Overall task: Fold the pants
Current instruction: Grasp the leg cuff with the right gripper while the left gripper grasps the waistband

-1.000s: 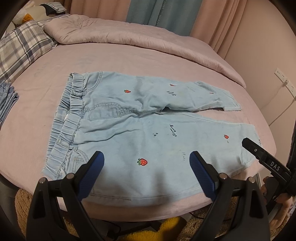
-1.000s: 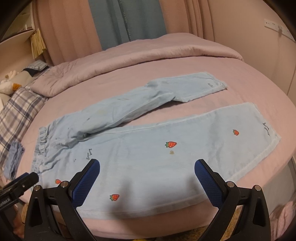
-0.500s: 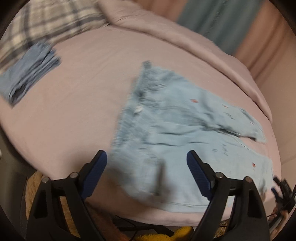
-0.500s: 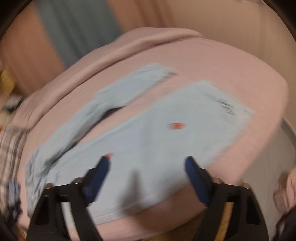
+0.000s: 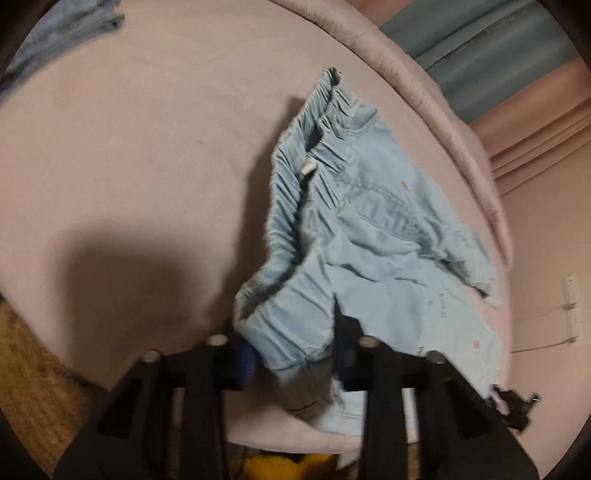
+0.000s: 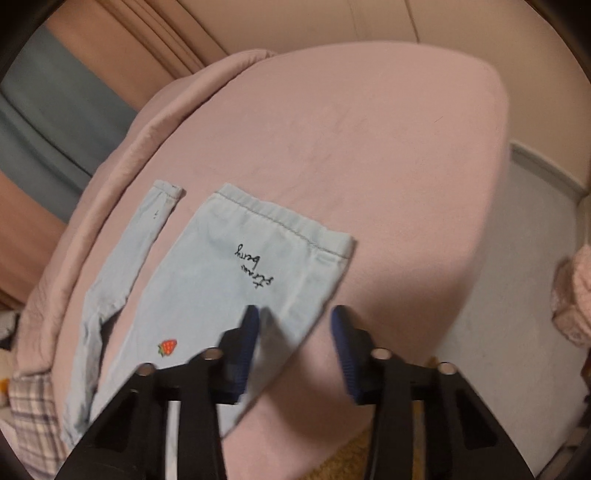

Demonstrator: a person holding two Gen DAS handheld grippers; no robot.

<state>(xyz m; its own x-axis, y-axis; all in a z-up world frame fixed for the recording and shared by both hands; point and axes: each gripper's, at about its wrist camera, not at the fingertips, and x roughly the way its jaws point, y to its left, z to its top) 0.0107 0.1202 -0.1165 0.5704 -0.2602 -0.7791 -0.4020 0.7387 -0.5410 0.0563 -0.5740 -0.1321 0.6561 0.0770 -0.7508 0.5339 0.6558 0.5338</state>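
Light blue denim pants (image 5: 373, 236) with strawberry prints lie on a pink bed (image 5: 129, 155). My left gripper (image 5: 295, 354) has its jaws around the near corner of the elastic waistband, which is bunched and raised between the blue pads; the jaws look partly closed on it. In the right wrist view the near trouser leg (image 6: 236, 273) with black script ends at a hem. My right gripper (image 6: 295, 332) is open at the leg's near edge, the left pad (image 6: 245, 336) touching the fabric. The far leg (image 6: 129, 251) lies beside it.
A folded blue garment (image 5: 74, 26) lies at the bed's far left. A pink duvet (image 5: 436, 99) runs along the back with teal curtains (image 5: 498, 48) behind. A plaid pillow (image 6: 29, 410) shows at lower left. Floor (image 6: 517, 295) lies right of the bed.
Both grippers swung apart to opposite ends of the pants and dropped low. The left jaws narrowed around the waistband corner and bunched it; the right jaws narrowed near the leg hem.
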